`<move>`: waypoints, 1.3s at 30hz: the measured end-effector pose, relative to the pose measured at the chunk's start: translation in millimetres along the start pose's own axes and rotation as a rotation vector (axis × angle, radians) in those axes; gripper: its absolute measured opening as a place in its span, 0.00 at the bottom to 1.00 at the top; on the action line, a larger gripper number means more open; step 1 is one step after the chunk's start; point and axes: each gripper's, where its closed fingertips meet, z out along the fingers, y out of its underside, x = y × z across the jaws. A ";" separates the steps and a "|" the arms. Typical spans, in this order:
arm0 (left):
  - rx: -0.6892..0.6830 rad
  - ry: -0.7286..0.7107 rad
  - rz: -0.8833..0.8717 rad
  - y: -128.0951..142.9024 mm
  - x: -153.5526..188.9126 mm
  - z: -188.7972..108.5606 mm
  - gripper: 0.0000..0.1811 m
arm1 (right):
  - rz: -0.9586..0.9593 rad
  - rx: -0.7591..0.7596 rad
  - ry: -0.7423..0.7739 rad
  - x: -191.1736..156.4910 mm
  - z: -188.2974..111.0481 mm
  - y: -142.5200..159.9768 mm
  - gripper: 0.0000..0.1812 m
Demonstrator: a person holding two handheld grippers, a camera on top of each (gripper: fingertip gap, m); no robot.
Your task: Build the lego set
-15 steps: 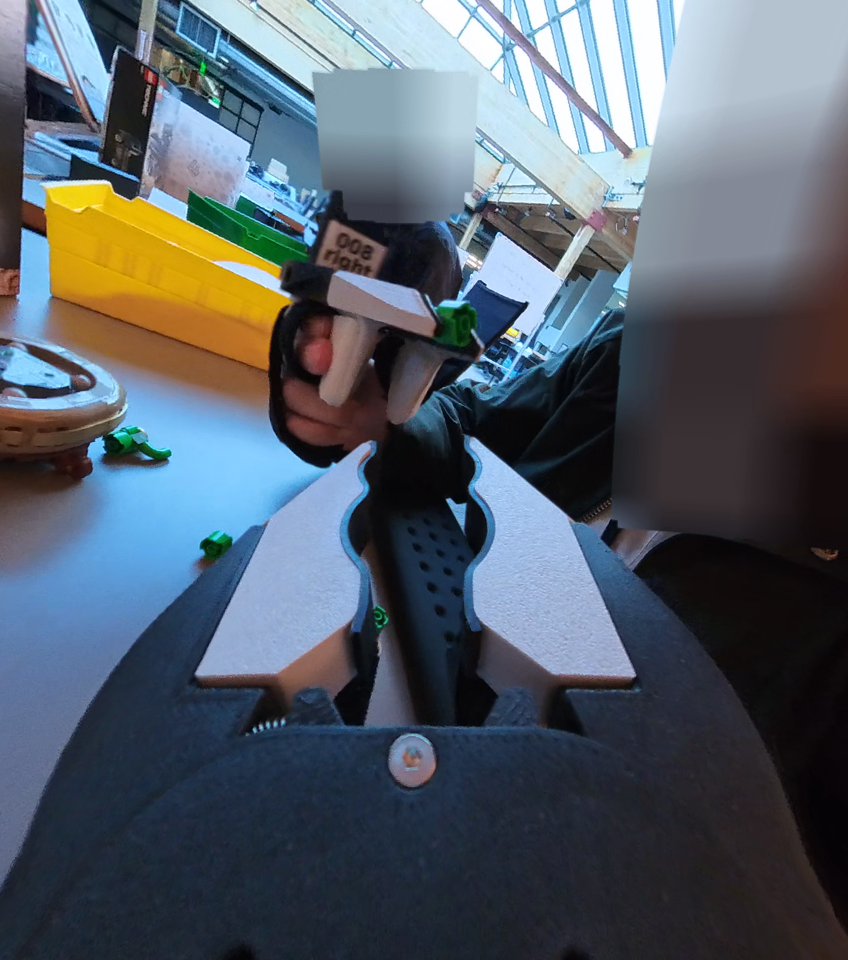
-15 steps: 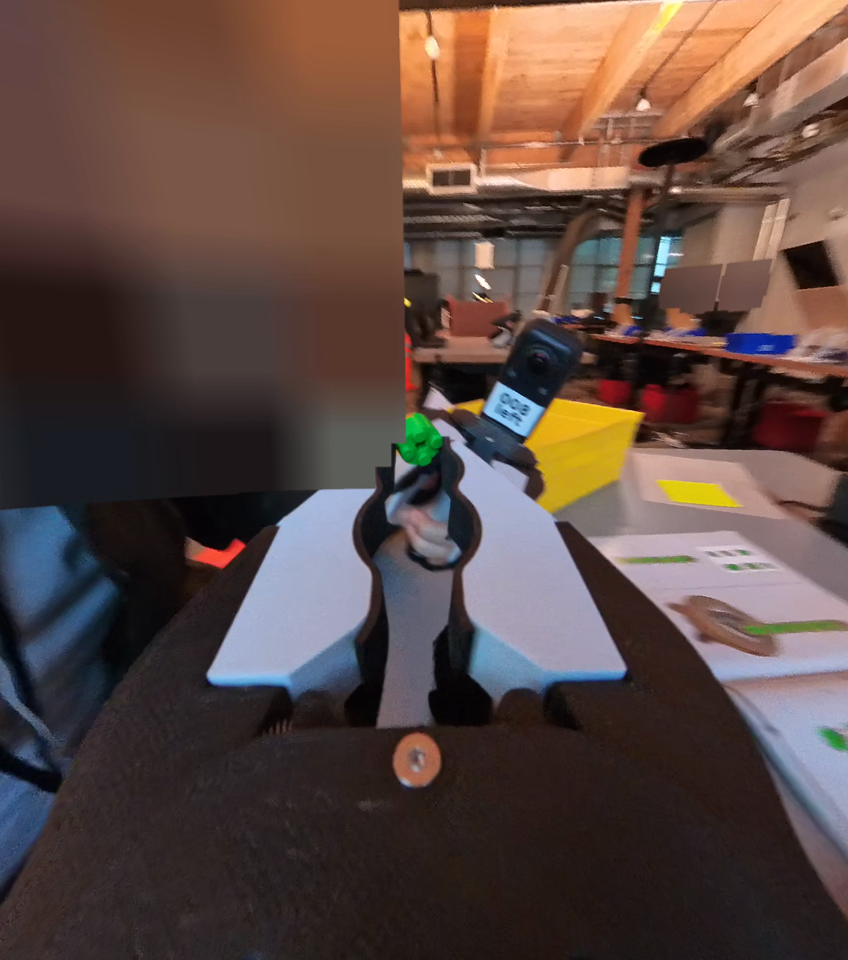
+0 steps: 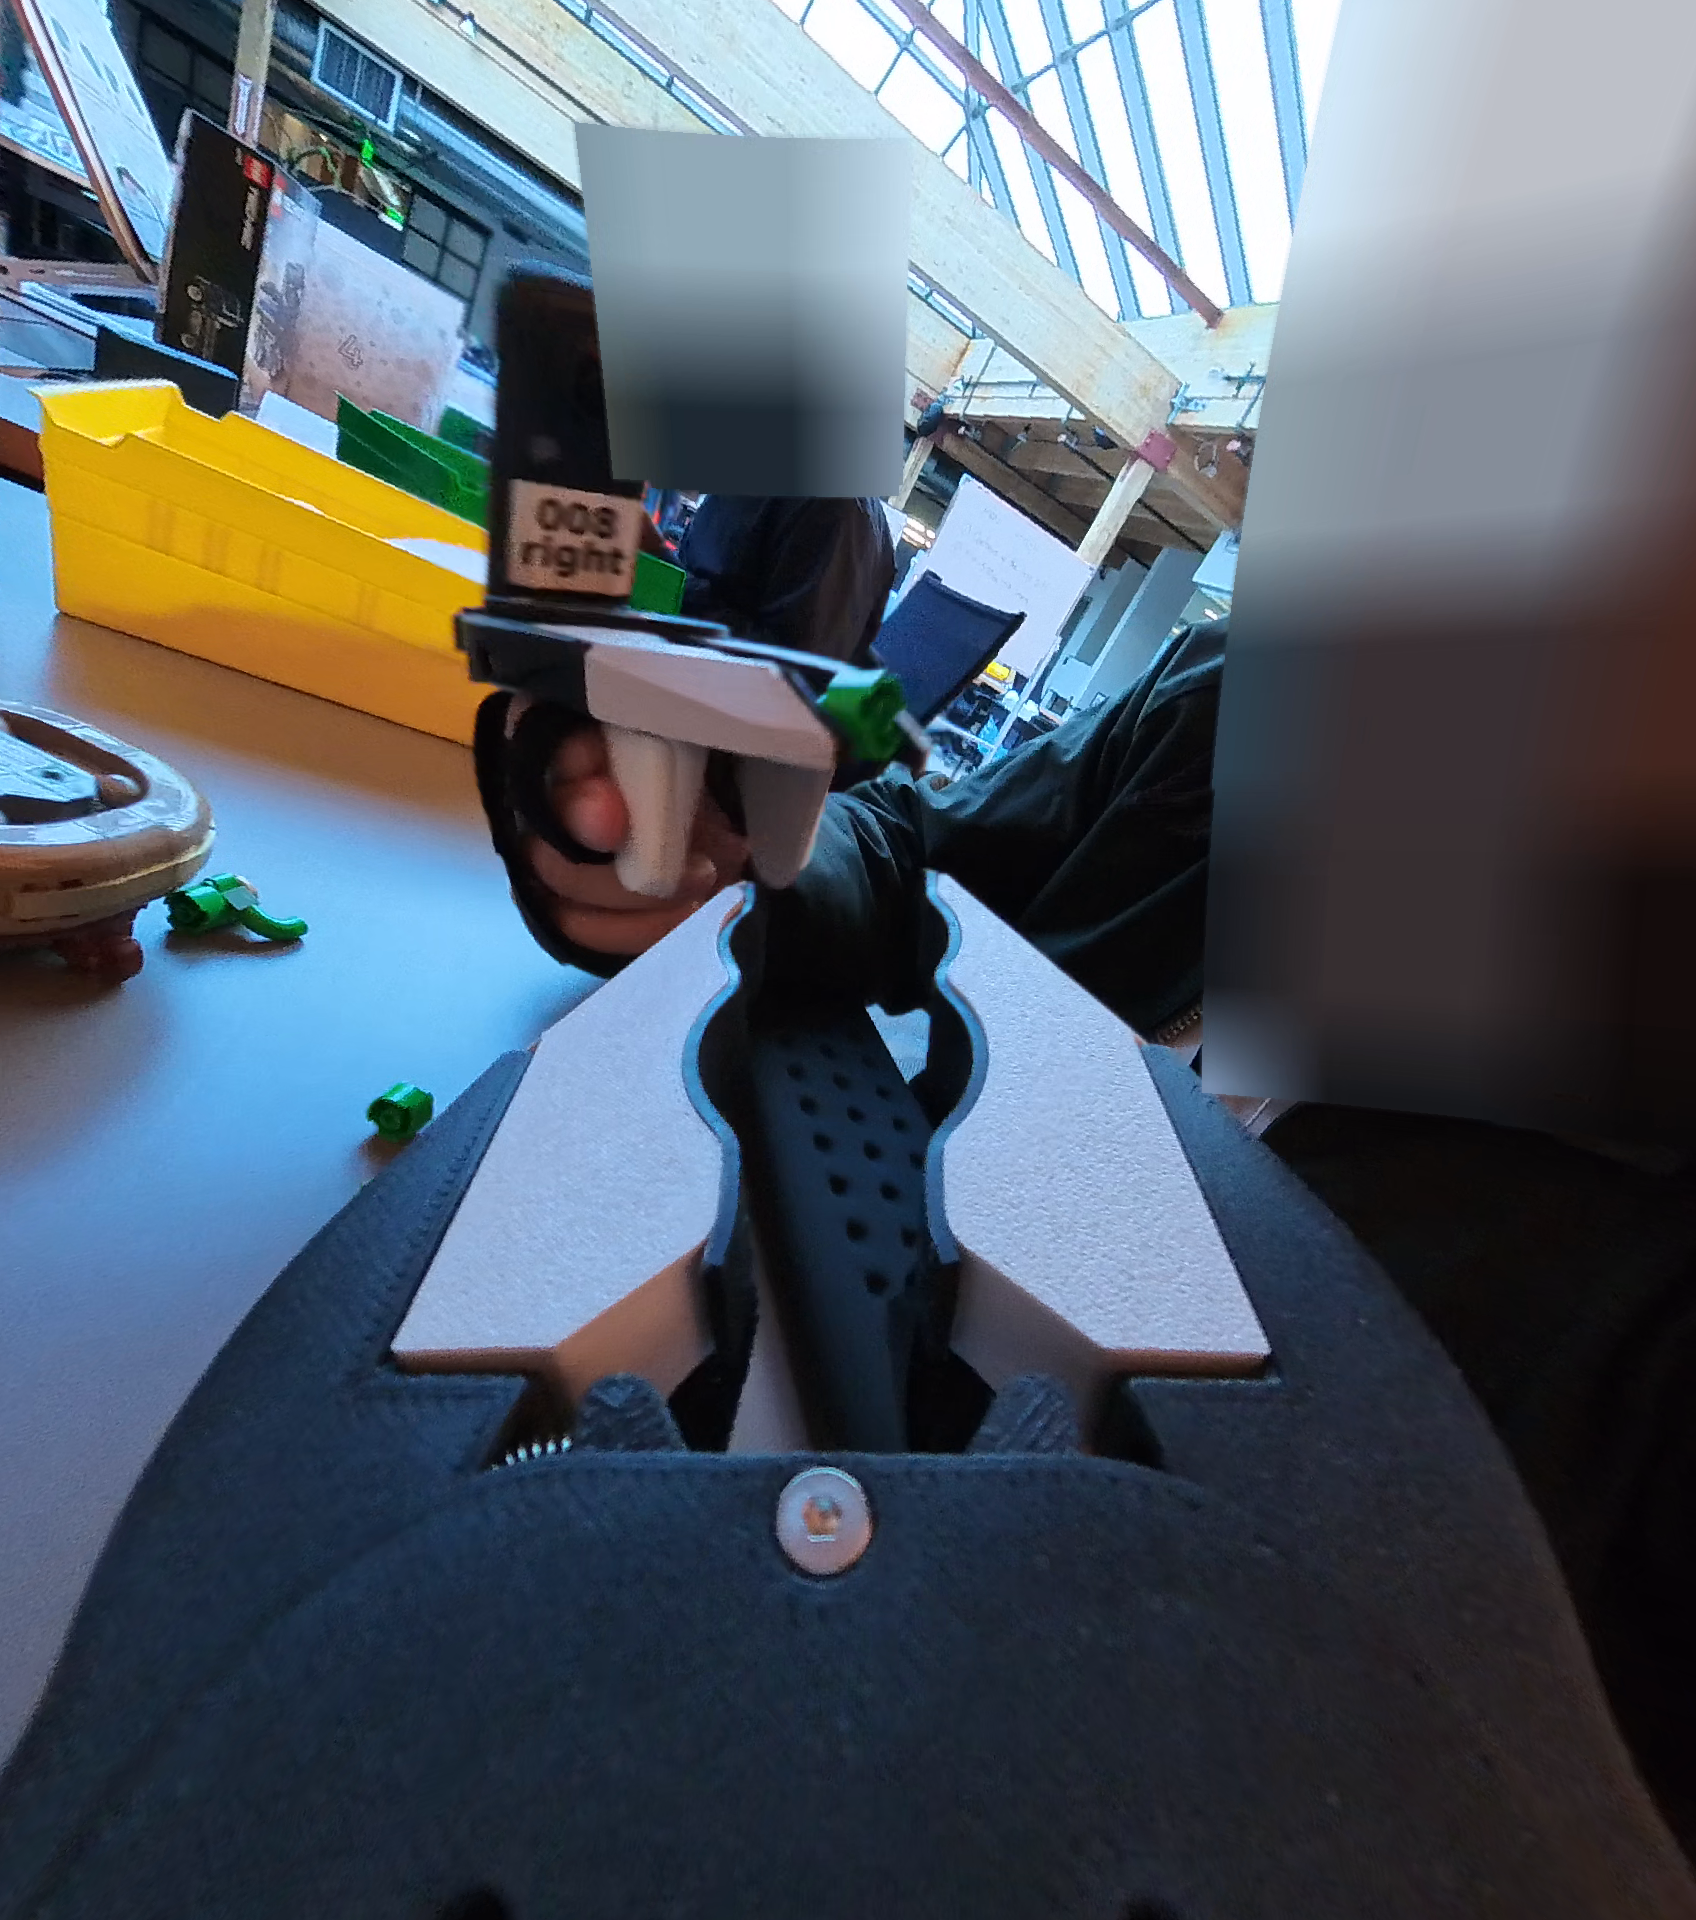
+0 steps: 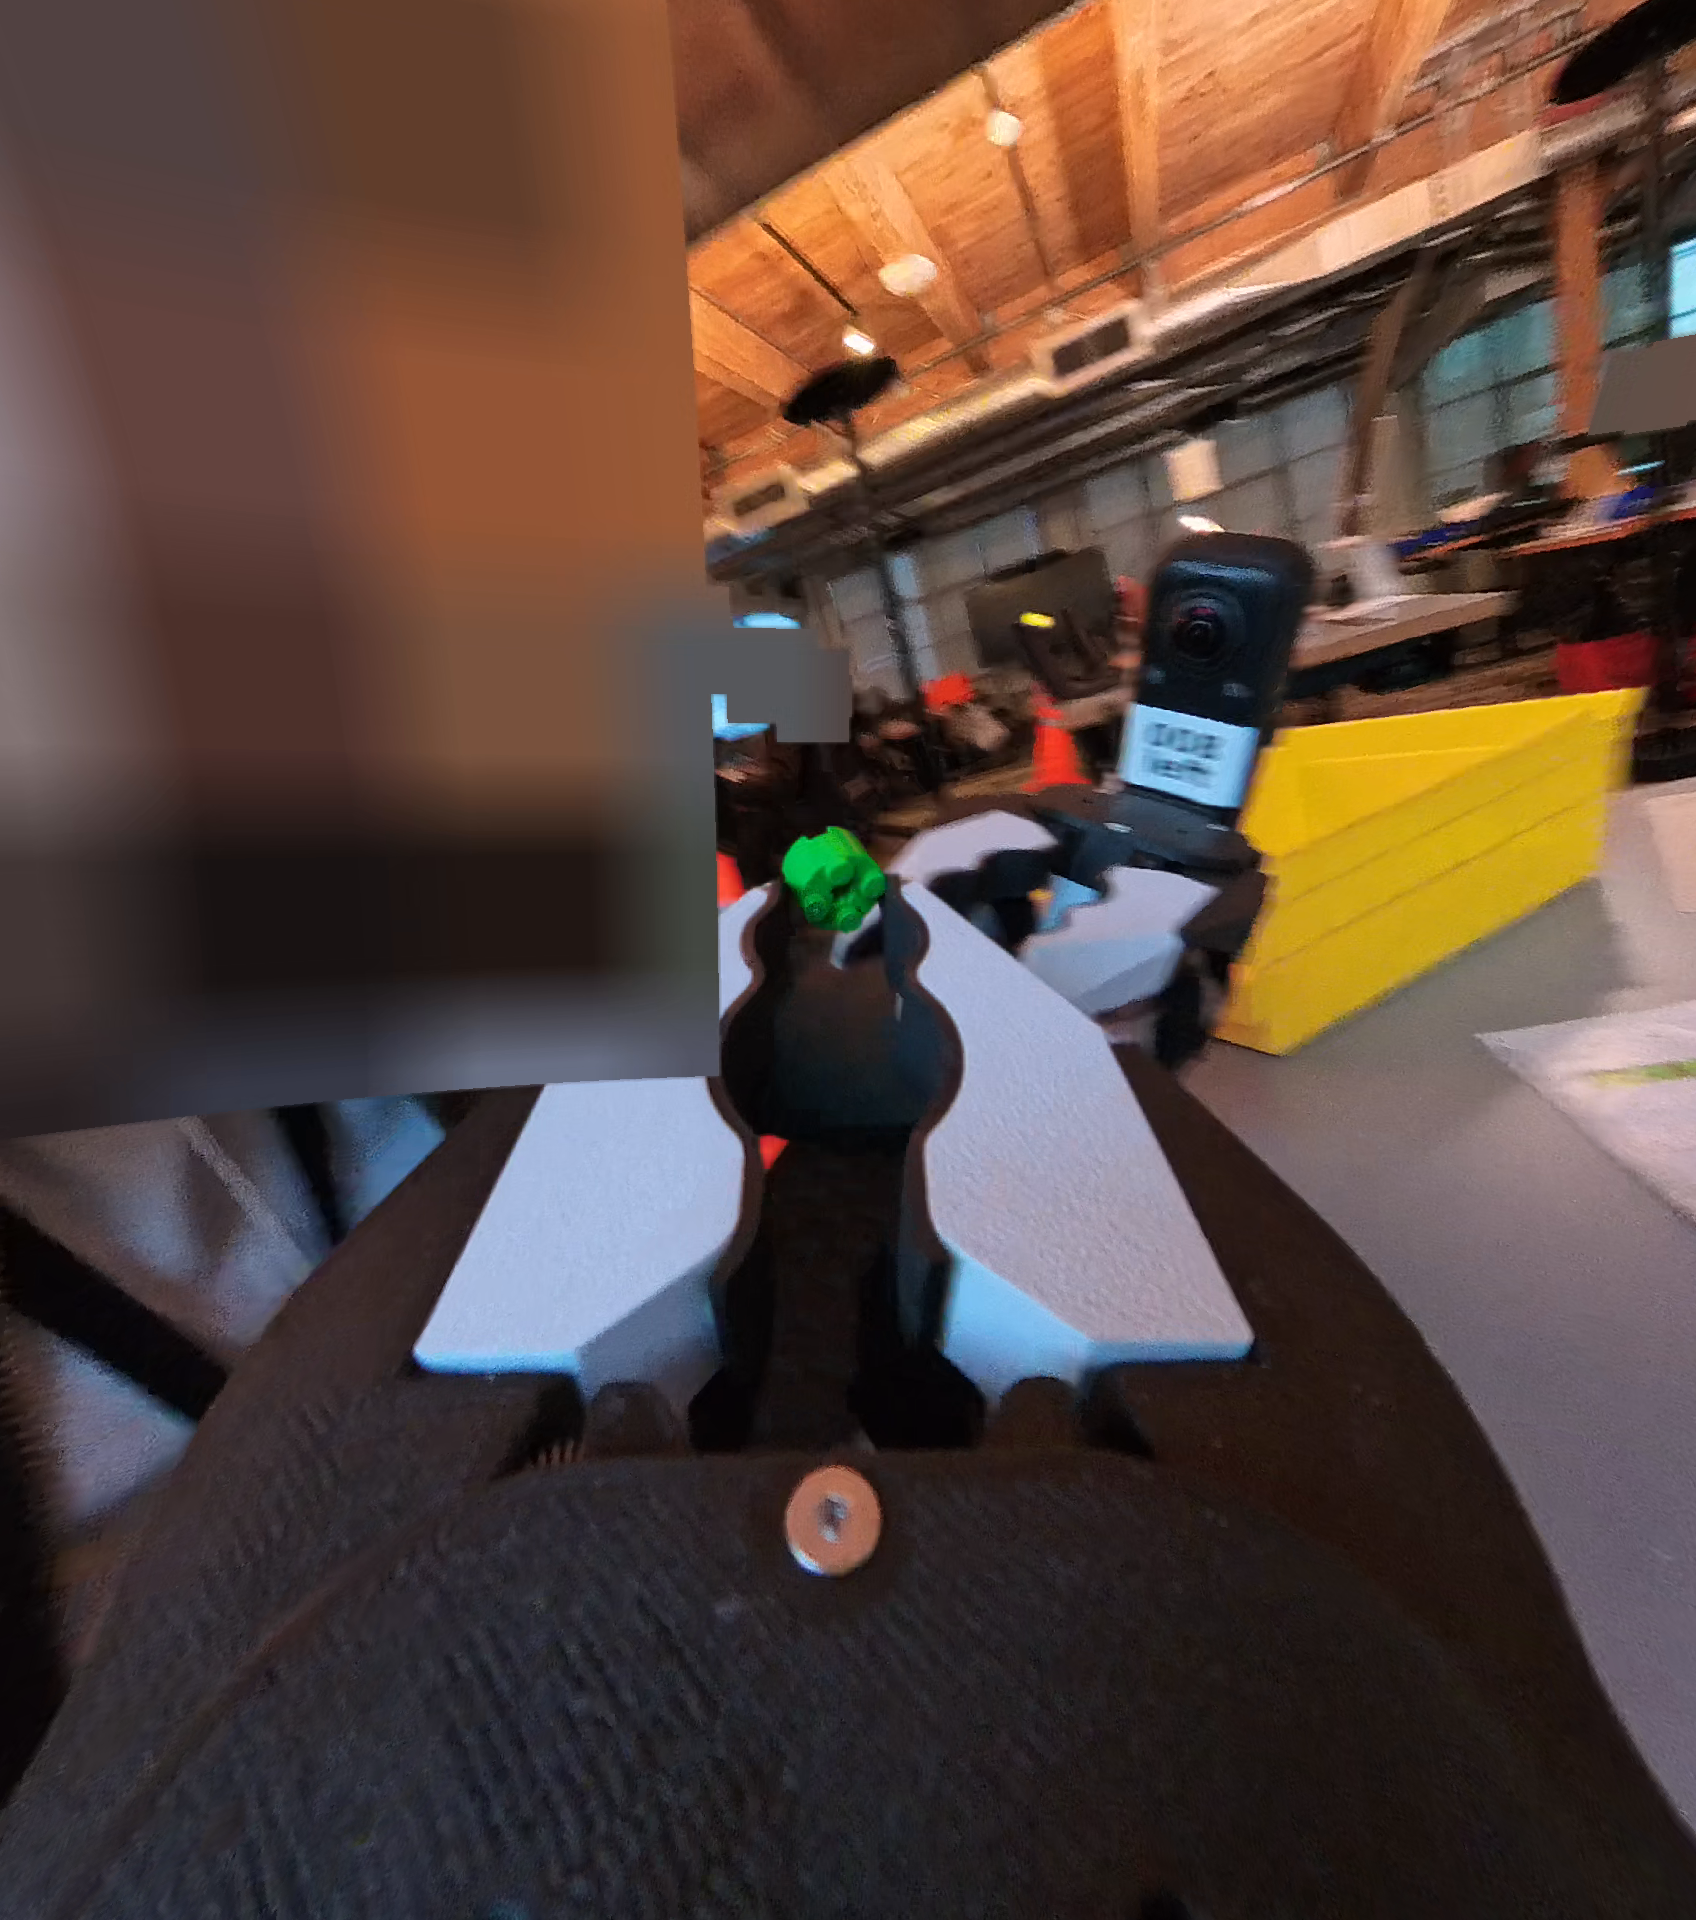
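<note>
The biggest risk sits with the largest thing in play: the round tan base of the build rests on the tabletop far to the side, while both tools hang in the air well apart from it. Any piece that slips from up here would likely bounce across the tabletop or off its edge toward the person's lap.

The right tool has its fingers closed on a small green round brick, pinched only at the very tips. That hold looks shallow; a knock or a twist against the other tool could probably pop the brick loose or turn it in the grip. The left tool has its fingers nearly together with nothing visible between the tips; the dark perforated strap seen in the gap seems to lie behind them, so it appears empty. If it is meant to take or mate the brick, its narrow gap leaves little room for error.

Loose green pieces lie beside the base, and another green stud lies nearer, apart from them; either could be swept away by a low pass.

Against the earlier frames, the right tool has swung round so its fingers point more sideways, and the left tool appears farther to the side in the right wrist view. The brick's grip is unchanged.
</note>
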 end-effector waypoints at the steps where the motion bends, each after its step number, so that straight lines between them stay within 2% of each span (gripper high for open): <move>1: 0.013 -0.010 -0.008 -2.3 -2.2 -1.7 0.15 | -0.093 -0.042 0.086 8.9 -1.2 4.2 0.09; 6: 0.057 -0.103 -0.036 -9.5 -20.2 -11.2 0.13 | -0.767 -0.453 0.485 44.1 -17.6 29.4 0.09; 8: 0.051 -0.140 -0.008 -8.9 -24.8 -13.2 0.09 | -0.901 -0.555 0.536 49.1 -18.7 37.7 0.09; 14: -0.030 -0.177 0.014 4.7 -30.2 -9.2 0.14 | -0.965 -0.649 0.542 52.4 -15.4 52.7 0.09; 23: -0.056 -0.180 0.034 7.9 -29.2 -9.2 0.13 | -0.940 -0.612 0.536 49.9 -14.6 49.1 0.09; 35: 0.023 -0.059 -0.028 -5.5 -8.6 -6.7 0.11 | -0.837 -0.436 0.475 29.2 -1.7 32.6 0.09; 39: 0.005 -0.048 -0.026 -2.7 -5.5 -3.4 0.12 | -0.779 -0.361 0.442 19.3 3.0 24.4 0.09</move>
